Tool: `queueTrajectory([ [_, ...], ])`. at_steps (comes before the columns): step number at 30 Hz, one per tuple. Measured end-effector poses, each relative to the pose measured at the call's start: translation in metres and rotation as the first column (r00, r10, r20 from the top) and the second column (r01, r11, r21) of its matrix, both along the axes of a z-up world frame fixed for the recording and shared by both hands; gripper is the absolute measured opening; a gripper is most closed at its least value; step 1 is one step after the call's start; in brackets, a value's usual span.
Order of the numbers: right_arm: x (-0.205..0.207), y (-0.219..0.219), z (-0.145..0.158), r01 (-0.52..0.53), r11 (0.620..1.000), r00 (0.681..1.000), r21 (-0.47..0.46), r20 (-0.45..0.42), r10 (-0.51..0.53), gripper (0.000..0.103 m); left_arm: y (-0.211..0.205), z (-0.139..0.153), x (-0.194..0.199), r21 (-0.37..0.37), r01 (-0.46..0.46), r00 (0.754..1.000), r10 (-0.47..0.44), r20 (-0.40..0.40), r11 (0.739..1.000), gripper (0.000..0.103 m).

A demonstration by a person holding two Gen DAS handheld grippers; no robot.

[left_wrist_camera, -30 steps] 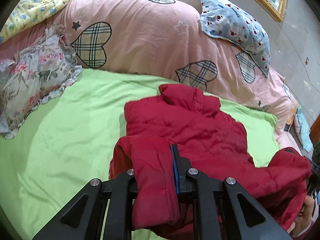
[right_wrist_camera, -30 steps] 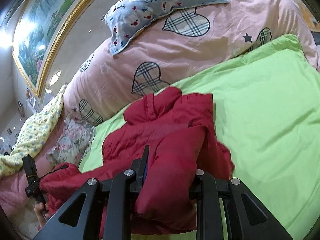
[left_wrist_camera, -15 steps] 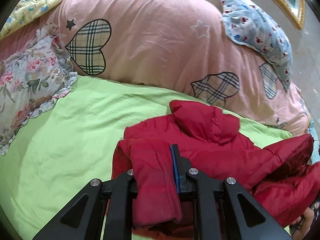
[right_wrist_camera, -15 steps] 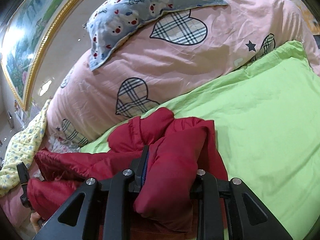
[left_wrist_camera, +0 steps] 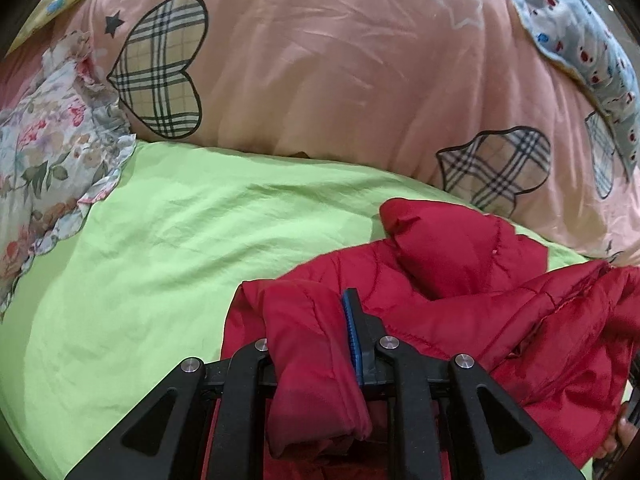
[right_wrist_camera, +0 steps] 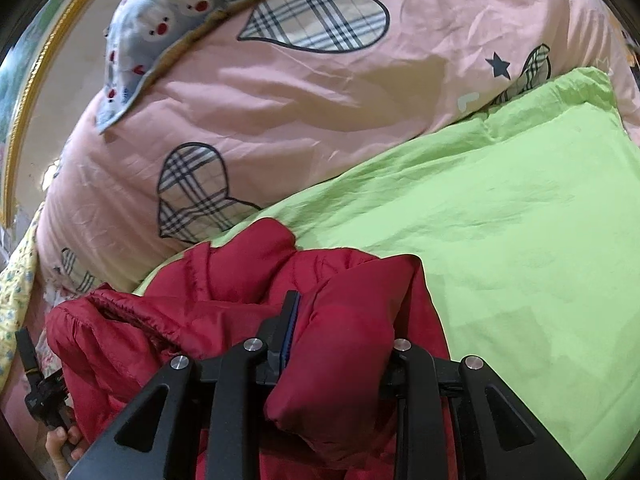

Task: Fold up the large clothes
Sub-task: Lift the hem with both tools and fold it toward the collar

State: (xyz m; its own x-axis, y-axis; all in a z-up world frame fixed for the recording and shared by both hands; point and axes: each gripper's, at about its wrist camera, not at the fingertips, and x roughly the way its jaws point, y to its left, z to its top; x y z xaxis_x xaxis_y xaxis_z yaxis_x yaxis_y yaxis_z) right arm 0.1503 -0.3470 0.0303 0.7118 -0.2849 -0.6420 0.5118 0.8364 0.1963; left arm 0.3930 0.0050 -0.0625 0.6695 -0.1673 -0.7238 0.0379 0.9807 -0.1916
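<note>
A red puffer jacket (left_wrist_camera: 460,280) lies bunched on the green sheet (left_wrist_camera: 180,240), its collar toward the pink duvet. My left gripper (left_wrist_camera: 312,320) grips a thick fold of the jacket; its jaws are opening slightly, with the fabric still pressed between the pads and draped over the left finger. In the right wrist view the red jacket (right_wrist_camera: 224,280) is likewise clamped by my right gripper (right_wrist_camera: 344,320), shut on a padded fold that hides its right finger. The part lifted between both grippers hangs close over the rest of the jacket.
A pink duvet (left_wrist_camera: 340,60) with plaid hearts rises just behind the jacket. A blue pillow (right_wrist_camera: 180,8) lies on top of it, and a floral pillow (left_wrist_camera: 44,152) sits at the left. The person's hand (right_wrist_camera: 60,444) holds the other gripper at lower left.
Both grippers have carried their jacket folds forward and down toward the collar and the pink duvet. The jacket's flat back is now covered and bunched up.
</note>
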Motion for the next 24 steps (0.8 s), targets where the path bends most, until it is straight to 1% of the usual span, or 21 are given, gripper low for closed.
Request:
queueTrajectory([
  [4, 0.017, -0.008, -0.013, 0.027, 1.000, 1.000, 0.005, -0.012, -0.027, 0.026, -0.009, -0.013, 0.024, 0.024, -0.018, 1.000, 0.019, -0.017, 1.000, 0.021],
  [7, 0.029, -0.012, -0.023, 0.037, 0.999, 0.999, -0.017, -0.024, -0.038, 0.027, -0.015, -0.023, 0.039, 0.048, -0.026, 0.999, 0.028, -0.026, 0.999, 0.021],
  [11, 0.042, -0.017, -0.034, 0.046, 0.998, 0.998, -0.043, -0.043, -0.048, 0.027, -0.019, -0.034, 0.056, 0.040, -0.033, 0.998, 0.035, -0.044, 0.999, 0.022],
  [14, 0.048, -0.022, -0.041, 0.057, 0.997, 0.997, -0.042, -0.045, -0.059, 0.027, -0.019, -0.035, 0.060, 0.039, -0.031, 0.998, 0.033, -0.059, 0.999, 0.022],
  [17, 0.052, -0.028, -0.047, 0.061, 0.998, 0.997, -0.033, -0.038, -0.062, 0.028, -0.019, -0.031, 0.056, 0.043, -0.011, 0.999, 0.014, -0.051, 0.999, 0.024],
  [19, 0.054, -0.031, -0.050, 0.064, 0.998, 0.997, -0.024, -0.034, -0.065, 0.028, -0.015, -0.026, 0.050, 0.026, -0.001, 0.999, 0.002, -0.048, 1.000, 0.028],
  [20, 0.055, -0.032, -0.051, 0.066, 0.998, 0.997, -0.023, -0.033, -0.067, 0.028, -0.012, -0.024, 0.047, 0.016, 0.003, 0.999, -0.003, -0.048, 1.000, 0.031],
  [21, 0.055, -0.032, -0.052, 0.068, 0.997, 0.997, -0.024, -0.033, -0.069, 0.028, -0.008, -0.020, 0.043, 0.006, 0.004, 0.999, -0.004, -0.044, 1.000, 0.036],
  [22, 0.057, -0.032, -0.052, 0.069, 0.997, 0.997, -0.026, -0.035, -0.070, 0.028, -0.005, -0.016, 0.038, 0.001, 0.003, 0.999, -0.003, -0.036, 1.000, 0.038],
  [24, 0.059, -0.031, -0.053, 0.071, 0.997, 0.997, -0.032, -0.038, -0.072, 0.028, -0.001, -0.007, 0.025, 0.000, 0.001, 1.000, -0.001, -0.017, 1.000, 0.049],
])
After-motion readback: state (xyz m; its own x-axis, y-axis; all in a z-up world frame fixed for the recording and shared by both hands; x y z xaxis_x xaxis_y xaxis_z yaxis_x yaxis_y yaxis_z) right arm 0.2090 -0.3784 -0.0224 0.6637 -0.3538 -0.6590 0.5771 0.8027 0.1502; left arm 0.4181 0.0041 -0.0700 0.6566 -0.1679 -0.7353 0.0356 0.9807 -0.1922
